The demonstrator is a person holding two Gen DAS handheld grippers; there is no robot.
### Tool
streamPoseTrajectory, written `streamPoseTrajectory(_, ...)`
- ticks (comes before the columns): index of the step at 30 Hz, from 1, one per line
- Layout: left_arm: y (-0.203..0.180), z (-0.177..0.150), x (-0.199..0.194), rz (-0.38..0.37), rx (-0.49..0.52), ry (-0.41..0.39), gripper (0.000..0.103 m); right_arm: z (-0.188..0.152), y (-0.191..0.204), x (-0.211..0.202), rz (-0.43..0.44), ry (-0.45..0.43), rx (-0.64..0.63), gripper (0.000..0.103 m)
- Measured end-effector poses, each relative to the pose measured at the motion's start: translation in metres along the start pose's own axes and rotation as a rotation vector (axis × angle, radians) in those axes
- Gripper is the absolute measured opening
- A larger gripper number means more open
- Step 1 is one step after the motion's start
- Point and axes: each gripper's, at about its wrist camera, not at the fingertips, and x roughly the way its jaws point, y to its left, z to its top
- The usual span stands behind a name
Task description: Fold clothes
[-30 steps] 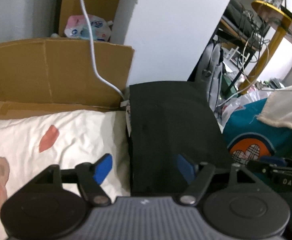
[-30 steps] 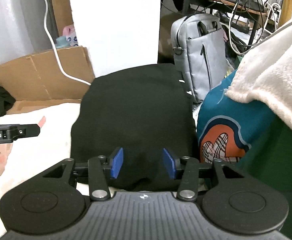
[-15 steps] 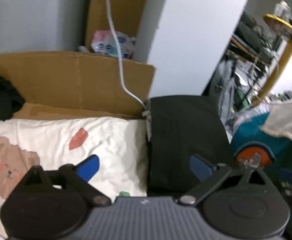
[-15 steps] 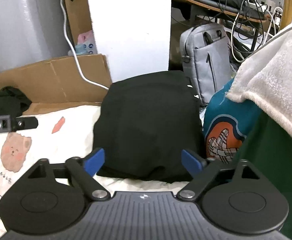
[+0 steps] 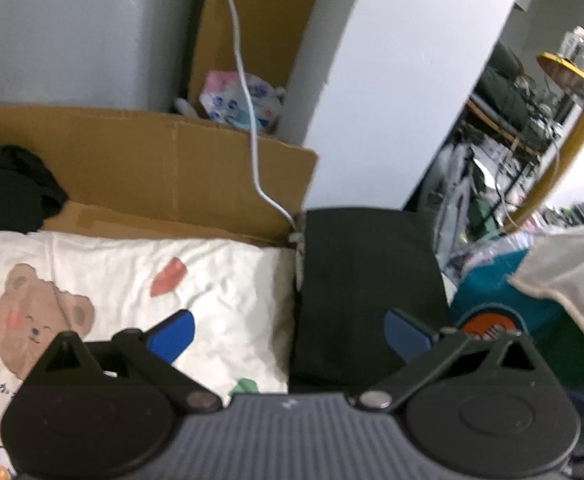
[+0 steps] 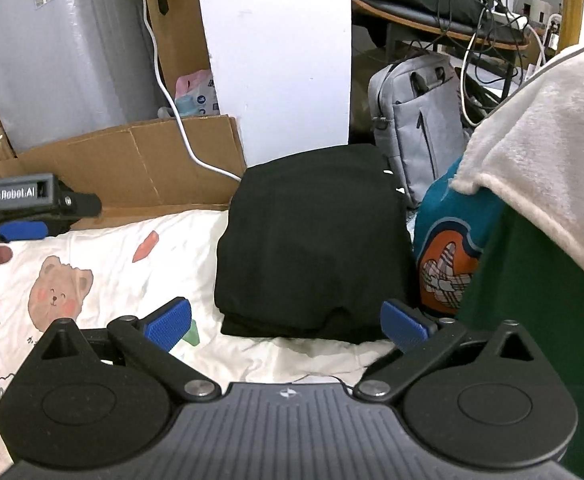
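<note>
A folded black garment [image 6: 311, 248] lies on a white sheet printed with bears [image 6: 104, 280]; the left wrist view shows the same folded black garment [image 5: 363, 280] right of centre. My right gripper [image 6: 286, 326] is open and drawn back from the near edge of the garment, holding nothing. My left gripper [image 5: 288, 334] is open too, empty, hovering over the seam between the sheet [image 5: 132, 280] and the garment. The left gripper [image 6: 24, 216] also shows at the left edge of the right wrist view, with a person's fingers below it.
A teal cushion [image 6: 447, 256] and a cream fleece blanket [image 6: 543, 184] lie right of the garment. A cardboard sheet [image 5: 152, 172] and a white cable [image 5: 252, 120] stand behind. Another dark garment [image 5: 8, 188] sits at far left. A grey backpack [image 6: 419, 120] stands behind.
Both grippers opened wide, letting go of the black garment, and pulled back and up from it. The left one swung leftward, showing more of the bear sheet.
</note>
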Motion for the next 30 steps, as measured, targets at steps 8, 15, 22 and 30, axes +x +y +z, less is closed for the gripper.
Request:
streamPoseTrajectory(8,-0.016,-0.001,-0.028,0.023,0.054,-0.036,0.103,-0.007,0.013,-0.031,-0.001,-0.013,0.010,0.103)
streamPoseTrajectory(15,-0.017,-0.009,-0.054,0.023,0.034,-0.039,0.103,-0.012,0.019,-0.058,-0.012,-0.042,0.030,0.103)
streamPoseTrajectory(22,-0.003,-0.023,-0.074,0.040,0.034,-0.048,0.103,-0.019,0.023,-0.074,-0.013,-0.092,0.058,0.103)
streamPoseTrajectory(30,0.017,-0.038,-0.085,0.031,0.014,-0.044,0.103,-0.011,0.033,-0.074,-0.023,-0.143,0.063,0.103)
